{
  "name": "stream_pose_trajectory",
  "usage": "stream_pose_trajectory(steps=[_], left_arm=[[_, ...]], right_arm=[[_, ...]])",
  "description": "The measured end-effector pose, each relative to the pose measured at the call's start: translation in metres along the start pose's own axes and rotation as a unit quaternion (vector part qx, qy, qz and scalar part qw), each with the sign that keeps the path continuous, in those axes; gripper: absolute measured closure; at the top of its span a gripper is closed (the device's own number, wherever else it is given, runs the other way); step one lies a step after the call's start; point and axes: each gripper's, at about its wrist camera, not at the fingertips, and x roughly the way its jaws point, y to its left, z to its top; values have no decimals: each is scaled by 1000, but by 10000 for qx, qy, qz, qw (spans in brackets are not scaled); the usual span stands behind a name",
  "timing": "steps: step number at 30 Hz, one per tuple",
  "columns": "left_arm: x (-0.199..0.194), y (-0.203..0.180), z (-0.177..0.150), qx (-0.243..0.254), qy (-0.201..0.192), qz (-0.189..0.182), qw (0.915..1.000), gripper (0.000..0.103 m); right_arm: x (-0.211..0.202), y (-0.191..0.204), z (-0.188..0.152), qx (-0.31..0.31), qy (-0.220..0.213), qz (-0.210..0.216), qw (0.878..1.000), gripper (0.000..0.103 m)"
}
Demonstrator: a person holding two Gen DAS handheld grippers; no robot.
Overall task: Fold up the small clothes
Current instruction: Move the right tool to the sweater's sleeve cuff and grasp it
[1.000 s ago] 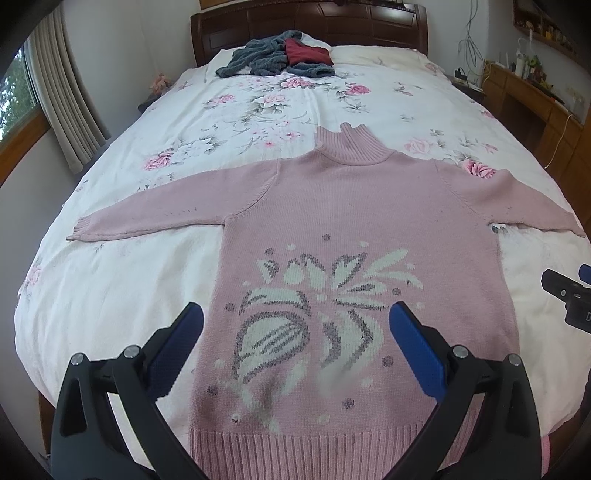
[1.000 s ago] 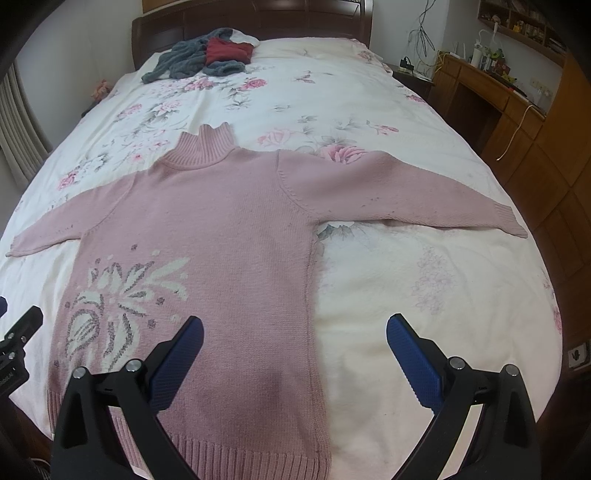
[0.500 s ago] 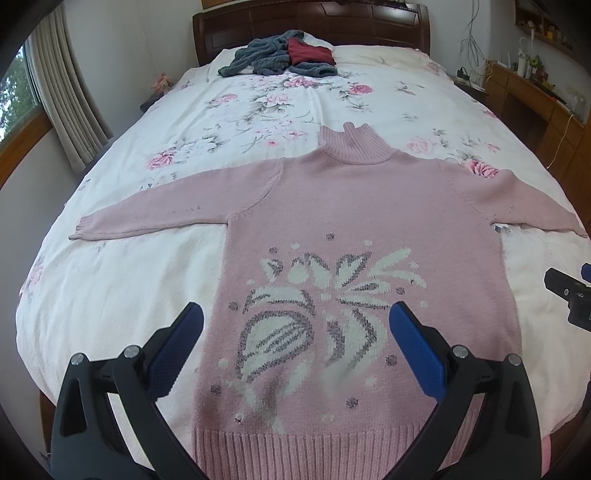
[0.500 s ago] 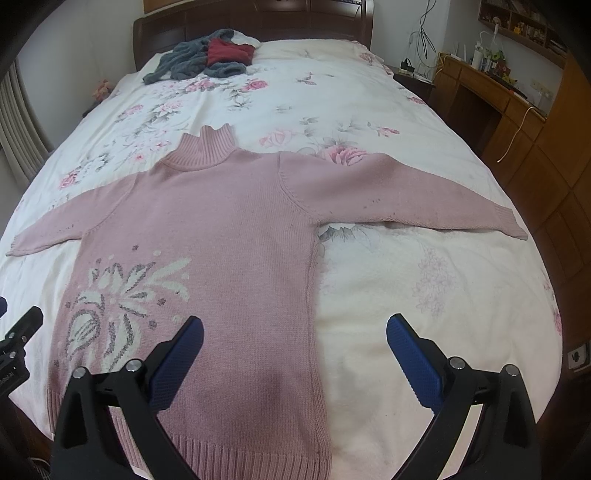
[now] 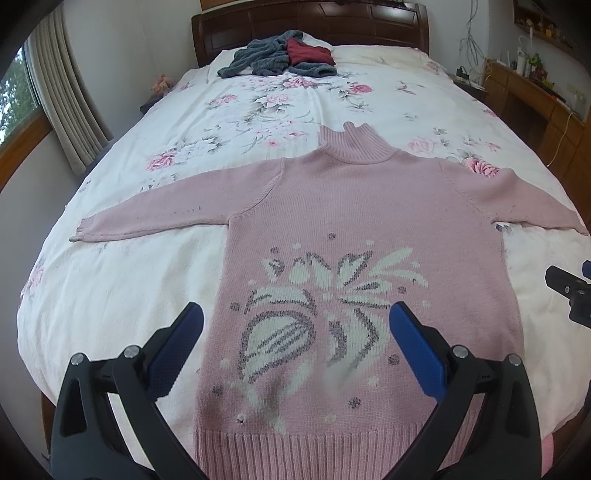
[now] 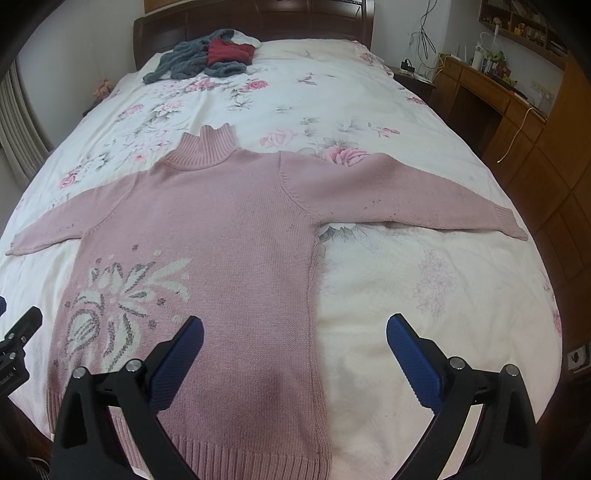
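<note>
So, the pink sweater (image 5: 354, 206) is laid out flat, front up, on the bed (image 5: 110, 295), which has a white cover with pink flowers. Both sleeves stick straight out to the sides, the turtleneck collar points toward the dark wooden headboard (image 5: 310, 22), and the ribbed hem sits at the near edge of the bed. A white and grey leaf pattern is knitted into the lower chest.

The left tool (image 5: 295, 326) hangs above the hem end, fingers spread wide, nothing between them, blue pads facing each other over the pattern. The right tool (image 6: 295, 338) is just as wide apart and empty, hovering over the sweater's right side seam, with one finger above the knit and the other above bare cover.

Way up by the pillows is a heap of grey and red clothes (image 5: 280, 57). A wooden desk (image 6: 491, 92) with clutter stands along the right wall, and curtains (image 5: 62, 103) hang on the left.
</note>
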Motion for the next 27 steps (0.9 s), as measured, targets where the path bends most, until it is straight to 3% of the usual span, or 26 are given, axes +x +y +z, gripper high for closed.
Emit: stream_pose_trajectory(steps=[12,20,23,27], left_arm=[[-1,-6,3,77,-39,-35,10000,3],[11,-33,20,240,-34,-154,9996,3],[22,-52,34,270,-10,-328,9991,3],[37,-85,56,441,-90,-488,9978,3]], right_arm=[[2,-5,3,15,-45,15,10000,4],[9,-26,11,88,-90,-30,9999,4],[19,-50,19,205,-60,67,9998,4],[45,-120,43,714,80,36,9974,4]])
